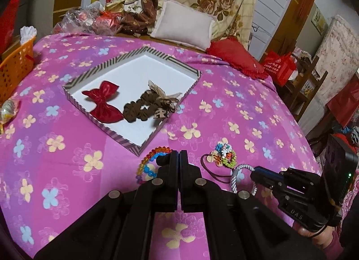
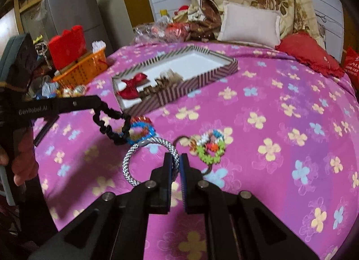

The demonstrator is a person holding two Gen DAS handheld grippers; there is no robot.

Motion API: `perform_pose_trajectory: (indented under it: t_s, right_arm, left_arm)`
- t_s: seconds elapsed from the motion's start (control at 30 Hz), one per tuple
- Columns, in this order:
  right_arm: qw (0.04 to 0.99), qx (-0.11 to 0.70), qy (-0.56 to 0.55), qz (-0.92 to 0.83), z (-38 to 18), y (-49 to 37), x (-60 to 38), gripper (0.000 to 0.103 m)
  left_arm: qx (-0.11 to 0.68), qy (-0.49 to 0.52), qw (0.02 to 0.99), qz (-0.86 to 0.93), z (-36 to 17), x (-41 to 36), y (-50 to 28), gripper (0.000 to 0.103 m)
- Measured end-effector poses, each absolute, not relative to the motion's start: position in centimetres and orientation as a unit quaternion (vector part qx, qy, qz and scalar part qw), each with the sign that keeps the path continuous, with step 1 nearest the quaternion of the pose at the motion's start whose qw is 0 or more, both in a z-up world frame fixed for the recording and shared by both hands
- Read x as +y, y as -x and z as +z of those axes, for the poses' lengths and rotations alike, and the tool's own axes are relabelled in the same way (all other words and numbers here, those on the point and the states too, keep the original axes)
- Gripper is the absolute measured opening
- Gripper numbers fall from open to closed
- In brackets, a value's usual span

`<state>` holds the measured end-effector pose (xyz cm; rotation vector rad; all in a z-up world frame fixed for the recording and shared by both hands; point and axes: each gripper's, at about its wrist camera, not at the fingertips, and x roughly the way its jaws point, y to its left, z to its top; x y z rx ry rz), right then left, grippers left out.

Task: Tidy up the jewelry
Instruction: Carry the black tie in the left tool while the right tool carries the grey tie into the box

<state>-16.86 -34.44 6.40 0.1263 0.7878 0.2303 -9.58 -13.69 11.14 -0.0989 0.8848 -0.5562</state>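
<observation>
A striped box point(image 1: 189, 88) holds a red bow point(image 1: 103, 105) and a brown scrunchie point(image 1: 143, 107); it also shows in the right wrist view point(image 2: 170, 96). My left gripper point(image 1: 179, 154) is shut on a black scrunchie point(image 2: 112, 125), which hangs from it above a beaded bracelet point(image 1: 145, 165). My right gripper point(image 2: 177, 159) is shut on a silver-white rope bracelet point(image 2: 134, 159), also seen in the left wrist view point(image 1: 235, 177). A colourful flower hair tie point(image 2: 209, 147) lies just right of it on the bed.
A pink flowered bedspread point(image 1: 246, 114) covers the bed. An orange basket point(image 1: 15, 69) stands at the left edge. A white pillow point(image 1: 184, 25), a red cushion point(image 1: 237, 58) and clutter lie at the back.
</observation>
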Motion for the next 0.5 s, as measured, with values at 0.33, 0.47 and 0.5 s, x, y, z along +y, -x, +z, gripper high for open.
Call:
perform_pose_trajectory:
  t_s: [0.33, 0.47, 0.5]
  right_arm:
    - [0.919, 0.372, -0.066, 0.115, 7.7, 15.7, -33.8, 0.007]
    - [0.918, 0.373, -0.063, 0.116, 7.9, 15.0, -33.4, 0.007]
    - [0.918, 0.373, -0.062, 0.116, 7.9, 14.9, -33.3, 0.007]
  left_arm:
    - [0.406, 0.043, 0.880, -0.241, 12.8, -11.6, 9.7, 0.000]
    - [0.403, 0.042, 0.885, -0.231, 13.0, -11.1, 9.2, 0.000]
    - [0.402, 0.042, 0.885, -0.228, 13.1, -11.0, 9.1, 0.000]
